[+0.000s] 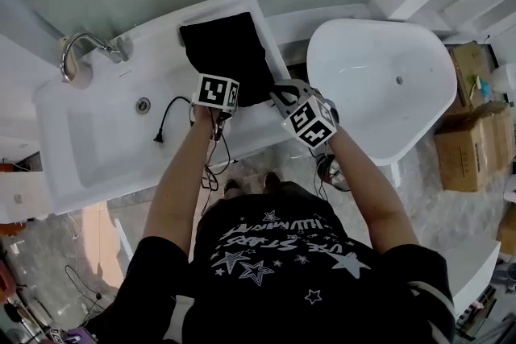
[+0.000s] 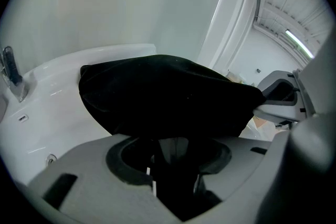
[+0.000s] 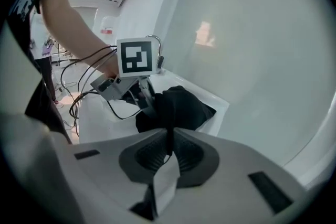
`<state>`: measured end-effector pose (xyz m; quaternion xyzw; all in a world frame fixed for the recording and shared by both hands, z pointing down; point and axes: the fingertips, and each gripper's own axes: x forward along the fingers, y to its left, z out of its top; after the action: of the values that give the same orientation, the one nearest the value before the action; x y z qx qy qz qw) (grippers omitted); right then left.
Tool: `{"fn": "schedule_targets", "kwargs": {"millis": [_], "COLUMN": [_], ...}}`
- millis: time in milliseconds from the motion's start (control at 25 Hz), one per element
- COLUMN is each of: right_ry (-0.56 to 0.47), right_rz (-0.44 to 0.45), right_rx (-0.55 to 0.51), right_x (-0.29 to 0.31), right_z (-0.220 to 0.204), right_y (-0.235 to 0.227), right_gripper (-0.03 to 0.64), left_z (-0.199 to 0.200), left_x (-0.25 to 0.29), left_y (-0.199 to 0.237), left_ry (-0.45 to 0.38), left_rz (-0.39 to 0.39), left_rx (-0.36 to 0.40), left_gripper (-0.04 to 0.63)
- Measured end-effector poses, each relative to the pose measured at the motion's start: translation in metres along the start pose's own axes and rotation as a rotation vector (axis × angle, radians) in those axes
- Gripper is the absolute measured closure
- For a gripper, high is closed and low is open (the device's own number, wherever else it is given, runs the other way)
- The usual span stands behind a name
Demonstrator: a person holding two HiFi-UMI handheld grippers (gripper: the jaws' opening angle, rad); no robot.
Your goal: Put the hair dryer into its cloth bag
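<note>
The black cloth bag (image 1: pixel 230 48) lies bulging on the white ledge to the right of the sink basin. It fills the left gripper view (image 2: pixel 168 97) and lies ahead in the right gripper view (image 3: pixel 181 107). The left gripper (image 1: pixel 219 86) is at the bag's near left edge, and its jaws (image 2: pixel 170 165) are closed on a thick dark fold of the bag. The right gripper (image 1: pixel 276 94) is at the near right corner, and its jaws (image 3: pixel 169 141) pinch a thin strip of the bag's edge. A black power cord (image 1: pixel 167 118) runs from the bag into the sink. The hair dryer's body is hidden.
The white sink (image 1: pixel 81 133) with its chrome faucet (image 1: pixel 81 52) lies left of the bag. A white bathtub (image 1: pixel 379 84) stands to the right, with cardboard boxes (image 1: pixel 472 133) beyond it. A frosted wall rises close behind the ledge. Cables hang from both hands.
</note>
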<state>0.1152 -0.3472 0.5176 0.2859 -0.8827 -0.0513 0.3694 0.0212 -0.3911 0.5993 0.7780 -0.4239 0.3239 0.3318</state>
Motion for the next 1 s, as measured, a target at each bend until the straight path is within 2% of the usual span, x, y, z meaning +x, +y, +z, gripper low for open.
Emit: {"fn": "schedule_targets", "kwargs": {"millis": [40,120,200,360,560,760,880,1000], "right_ry": [0.001,-0.003,-0.003,0.021,0.009,-0.037,-0.058,-0.078], "right_rz": [-0.012,-0.034,-0.049,-0.062,-0.105,-0.138,-0.182,-0.255], "right_rx": [0.009,0.034,0.055,0.043,0.104,0.225,0.279,0.335], "right_x": [0.000,-0.002,-0.006,-0.011,-0.018,-0.026,-0.028,-0.029], "right_z": [0.000,0.001,0.002,0.002,0.005,0.013,0.016,0.016], "right_y": [-0.001,-0.001,0.002,0.011,0.013,0.021,0.022,0.019], "right_gripper": [0.583,0.572,0.556,0.515,0.455,0.357,0.344,0.358], "left_z": [0.000,0.000,-0.002,-0.005,-0.010,-0.021,-0.026,-0.024], "left_x": [0.000,0.000,-0.003,-0.007,-0.021,-0.047,-0.060,-0.075], "left_y": [-0.001,-0.006,-0.011,-0.017,-0.016,-0.012,-0.012,-0.007], "left_ry": [-0.005,-0.012,-0.017,-0.021,-0.052,-0.117,-0.158,-0.201], "left_rz": [-0.009,-0.034,-0.047,-0.080,-0.104,-0.120,-0.161,-0.171], "left_rx": [0.000,0.006,0.027,0.073,0.065,0.074,0.076,0.088], "left_gripper": [0.388,0.326,0.295,0.207,0.171,0.158,0.157,0.158]}}
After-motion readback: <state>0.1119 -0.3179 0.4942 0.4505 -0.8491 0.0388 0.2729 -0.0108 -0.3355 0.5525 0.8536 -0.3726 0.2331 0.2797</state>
